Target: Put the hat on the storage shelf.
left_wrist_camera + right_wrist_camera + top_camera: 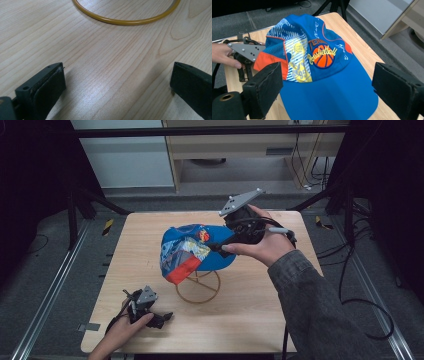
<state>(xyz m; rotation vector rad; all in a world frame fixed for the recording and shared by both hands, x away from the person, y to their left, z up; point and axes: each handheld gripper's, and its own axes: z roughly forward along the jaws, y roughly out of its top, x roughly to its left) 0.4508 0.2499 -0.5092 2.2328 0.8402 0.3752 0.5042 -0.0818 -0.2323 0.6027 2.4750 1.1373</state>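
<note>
Right gripper (pixel 218 247): jaws spread wide, released, nothing pinched between them. In the right gripper view the two black pads (pixel 265 88) stand to either side of the brim of the blue baseball cap (pixel 319 65), above it and apart from the cloth. In the high view this gripper is held in the right hand (pixel 265 245) at about 2 o'clock from table centre, just beside the cap's right edge, its grey three-cornered plate (pixel 241 201) tilted up toward 12 o'clock and its cable trailing off to 3 o'clock. Cap: blue, with an orange basketball emblem and yellow lettering on the front, a white-striped panel and an orange patch on the side. It sits on a yellow wire stand (pixel 198 287) near the middle of the table, brim pointing roughly to 3 o'clock in the high view; the stand's ring base rests on the wood at 6 o'clock below the cap. Left gripper (pixel 162 317): jaws wide apart, nothing between them. It lies low on the wooden table (pixel 250 320) at about 7 o'clock, held by the left hand (pixel 120 332), well apart from the cap. In the left gripper view bare wood grain shows between the pads, with the stand's yellow ring (pixel 125 21) ahead at 12 o'clock, not touched. Beyond the table: grey floor, black frame legs, loose cables at 3 o'clock.
</note>
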